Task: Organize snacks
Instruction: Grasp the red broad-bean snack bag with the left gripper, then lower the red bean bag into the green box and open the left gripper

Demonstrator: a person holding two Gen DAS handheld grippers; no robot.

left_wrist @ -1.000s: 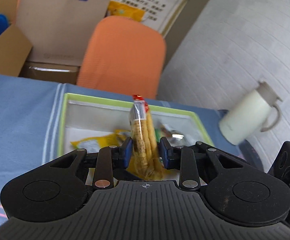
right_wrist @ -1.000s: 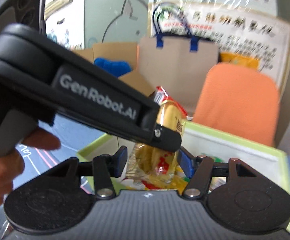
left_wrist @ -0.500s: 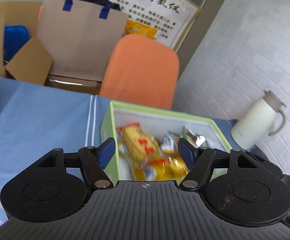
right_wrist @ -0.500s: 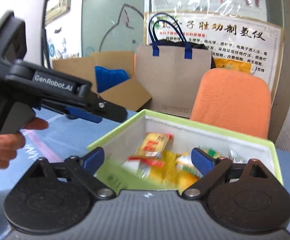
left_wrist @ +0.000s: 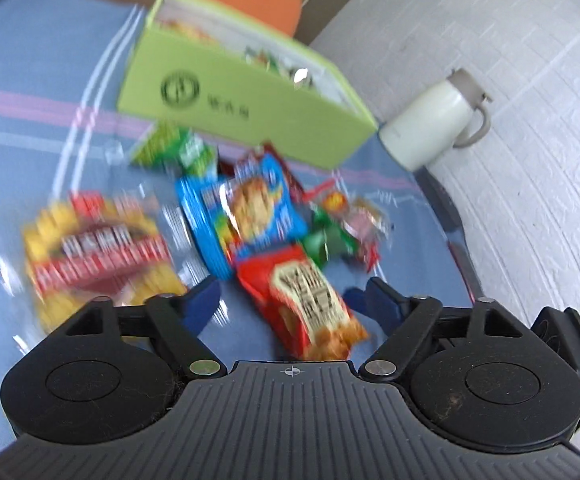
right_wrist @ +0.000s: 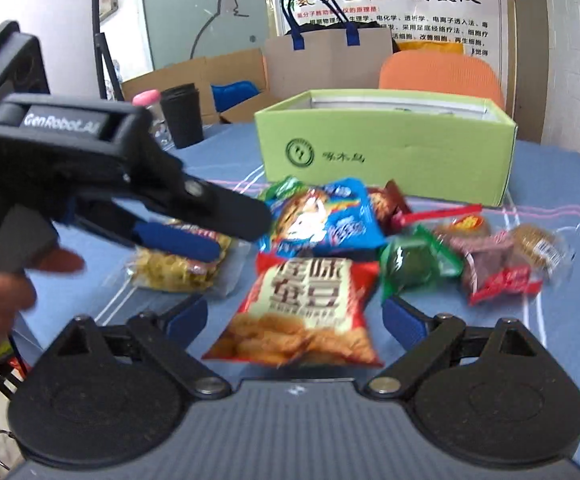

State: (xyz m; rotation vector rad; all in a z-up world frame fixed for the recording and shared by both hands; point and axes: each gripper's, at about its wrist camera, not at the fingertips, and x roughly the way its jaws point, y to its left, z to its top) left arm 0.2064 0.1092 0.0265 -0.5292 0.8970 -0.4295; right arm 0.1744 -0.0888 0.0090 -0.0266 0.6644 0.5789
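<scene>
**Both grippers over the snack pile, red bag nearest the jaws**

A red bag [right_wrist: 301, 304] of crisps lies flat on the blue surface [right_wrist: 569, 344], at the near edge of a loose pile of snacks. In the right wrist view it sits straight ahead of the right gripper [right_wrist: 293, 318], between the two blue pads, its long axis running near to far. The jaws are spread wide, wider than the bag, and no pad touches it.

In the blurred left wrist view the same bag [left_wrist: 305, 300] lies between the left gripper's [left_wrist: 286, 300] blue pads, slanting from far left to near right. These jaws are opening and hold nothing.

The left gripper also shows at the left of the right wrist view, over a yellow packet [right_wrist: 174, 268]. The right gripper looks squarer to the red bag.

The green box [right_wrist: 385, 160] stands beyond the pile, open at the top.
</scene>
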